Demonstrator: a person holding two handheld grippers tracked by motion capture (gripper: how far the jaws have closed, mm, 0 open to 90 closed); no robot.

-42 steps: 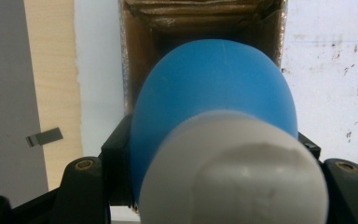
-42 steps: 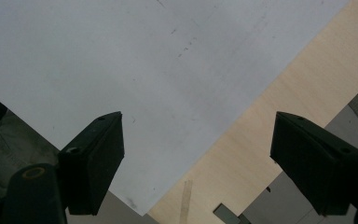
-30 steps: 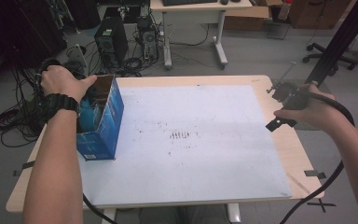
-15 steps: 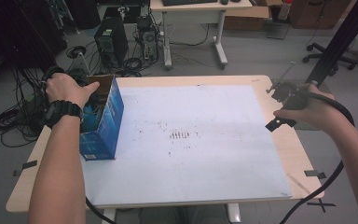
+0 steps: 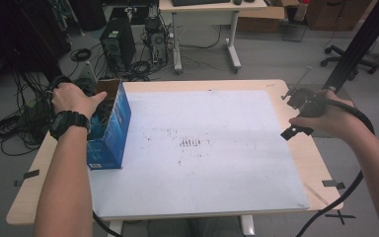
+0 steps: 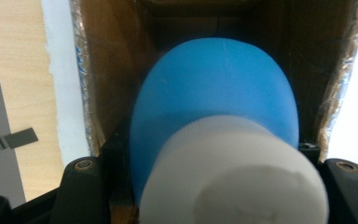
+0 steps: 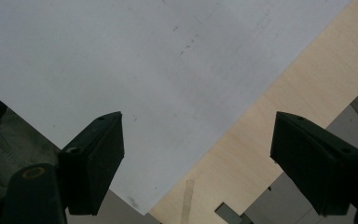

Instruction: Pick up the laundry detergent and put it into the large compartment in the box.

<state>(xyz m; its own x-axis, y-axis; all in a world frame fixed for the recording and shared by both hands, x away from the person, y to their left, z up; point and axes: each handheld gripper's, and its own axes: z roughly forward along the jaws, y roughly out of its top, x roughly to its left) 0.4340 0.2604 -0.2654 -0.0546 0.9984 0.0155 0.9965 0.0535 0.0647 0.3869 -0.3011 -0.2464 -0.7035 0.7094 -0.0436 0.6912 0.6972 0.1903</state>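
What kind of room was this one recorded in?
Most likely a lab or workshop, not a home: a computer tower stands on the bare floor among loose cables, a desk carries a keyboard, and an office chair sits behind the worktable.

Across the middle of your surface lies a white sheet, scuffed with a cluster of small dark marks near its centre. The pale wood shows bare along both sides, and strips of grey tape sit near your right-hand edge, with another strip on the left edge. Beyond the far edge you can see the grey floor, a black computer tower with tangled cables spilling to its left, a second desk on white legs, and an office chair at the far right.
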